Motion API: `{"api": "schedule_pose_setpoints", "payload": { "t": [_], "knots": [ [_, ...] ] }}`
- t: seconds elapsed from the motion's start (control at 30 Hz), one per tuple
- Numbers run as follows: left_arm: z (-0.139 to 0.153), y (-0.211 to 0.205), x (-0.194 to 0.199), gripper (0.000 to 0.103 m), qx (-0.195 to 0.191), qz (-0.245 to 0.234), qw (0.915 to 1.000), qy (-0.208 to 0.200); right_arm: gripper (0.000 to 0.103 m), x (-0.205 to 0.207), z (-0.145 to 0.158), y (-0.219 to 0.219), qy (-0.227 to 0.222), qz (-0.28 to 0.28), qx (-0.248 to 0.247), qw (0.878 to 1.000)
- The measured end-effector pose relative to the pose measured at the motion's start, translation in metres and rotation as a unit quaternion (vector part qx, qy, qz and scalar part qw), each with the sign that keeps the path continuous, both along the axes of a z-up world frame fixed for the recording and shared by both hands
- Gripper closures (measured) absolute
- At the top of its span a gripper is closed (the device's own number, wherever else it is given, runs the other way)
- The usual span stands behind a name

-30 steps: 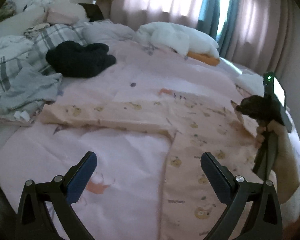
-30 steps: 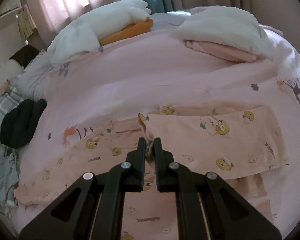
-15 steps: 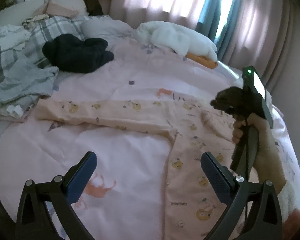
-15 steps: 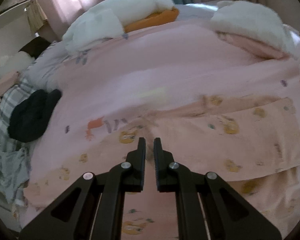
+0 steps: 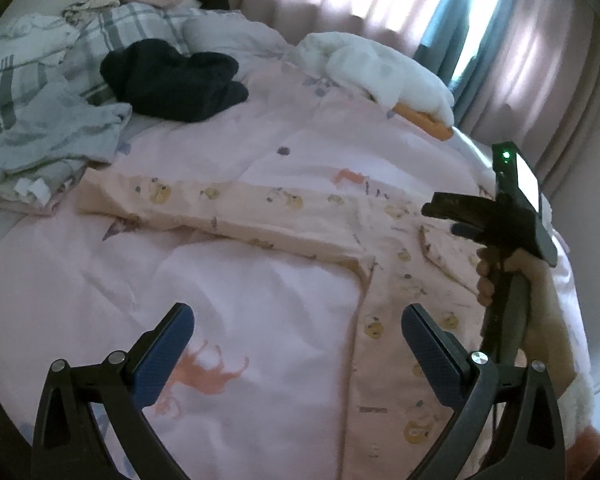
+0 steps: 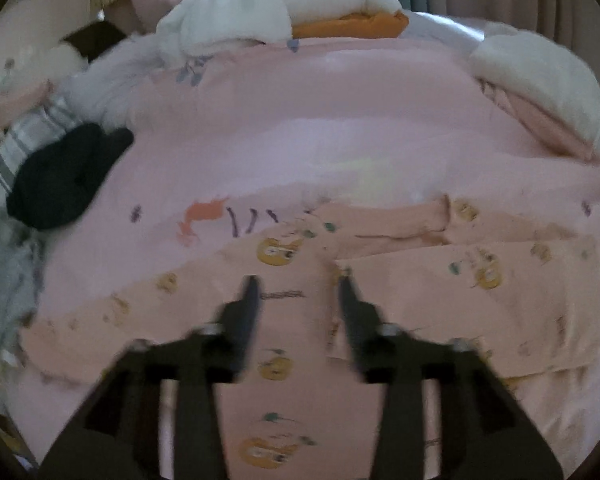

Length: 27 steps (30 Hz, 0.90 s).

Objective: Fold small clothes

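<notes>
The top (image 5: 380, 236) is soft matt peach cloth with a printed pattern, creased at its folds. The sheet (image 5: 260, 280) is smooth pink cloth. At eleven o'clock lies a fuzzy dark garment (image 5: 172, 80). The left gripper (image 5: 296, 340) is matt black plastic with textured blue pads (image 5: 432, 356) and shiny metal screws.

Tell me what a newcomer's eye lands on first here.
The peach pyjama top with yellow prints, spread mid-bed, one sleeve stretched out left. Over its folded right side the right gripper is opening, nothing between its jaws. A black garment sits bunched at the back left, by the plaid bedding.
</notes>
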State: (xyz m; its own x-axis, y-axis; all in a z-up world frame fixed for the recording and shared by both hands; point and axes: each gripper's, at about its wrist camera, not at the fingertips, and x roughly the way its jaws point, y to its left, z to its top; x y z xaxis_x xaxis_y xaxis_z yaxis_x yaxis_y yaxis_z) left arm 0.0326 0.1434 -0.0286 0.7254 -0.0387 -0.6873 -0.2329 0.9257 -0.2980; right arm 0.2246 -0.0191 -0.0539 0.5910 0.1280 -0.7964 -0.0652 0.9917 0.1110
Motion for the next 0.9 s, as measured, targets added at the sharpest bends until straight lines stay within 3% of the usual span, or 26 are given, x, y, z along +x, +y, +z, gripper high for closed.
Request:
{"api": "schedule_pose_setpoints", "payload": {
  "t": [0.1, 0.23, 0.33, 0.4, 0.43, 0.5, 0.73, 0.8, 0.83, 0.9],
  "knots": [
    [-0.004, 0.000, 0.004, 0.000, -0.020, -0.020, 0.9995, -0.016, 0.040, -0.001, -0.004, -0.007, -0.001, -0.005, -0.021, 1.000],
    [-0.021, -0.002, 0.022, 0.000, -0.081, -0.066, 0.9944, -0.016, 0.040, 0.006, -0.020, -0.009, 0.023, -0.012, -0.040, 0.999],
    [-0.034, 0.004, 0.040, 0.000, -0.089, -0.051, 0.9946, -0.014, 0.044, 0.008, -0.035, -0.012, 0.036, -0.026, -0.038, 0.998],
    [-0.044, 0.008, 0.054, 0.000, -0.102, -0.049, 0.9936, 0.007, 0.060, 0.010, -0.045, -0.013, 0.047, -0.032, -0.052, 0.997],
    [-0.053, 0.010, 0.064, 0.000, -0.134, -0.067, 0.9883, 0.030, 0.062, 0.011, -0.049, -0.013, 0.045, -0.032, -0.066, 0.996],
    [-0.061, 0.009, 0.074, 0.001, -0.159, -0.085, 0.9823, 0.050, 0.064, 0.010, -0.049, -0.013, 0.032, -0.025, -0.072, 0.997],
    [-0.076, -0.012, 0.100, 0.003, -0.170, -0.115, 0.9765, 0.065, 0.080, 0.015, -0.039, -0.028, 0.035, -0.035, -0.039, 0.998],
    [-0.079, -0.013, 0.107, 0.004, -0.192, -0.126, 0.9718, 0.052, 0.082, 0.015, -0.037, -0.030, 0.043, -0.035, -0.028, 0.998],
    [-0.084, -0.015, 0.112, 0.010, -0.208, -0.134, 0.9672, 0.055, 0.083, 0.015, -0.036, -0.032, 0.042, -0.036, -0.023, 0.998],
    [-0.087, -0.016, 0.115, 0.025, -0.193, -0.132, 0.9700, 0.065, 0.087, 0.015, -0.036, -0.035, 0.043, -0.037, -0.004, 0.998]
  ]
}}
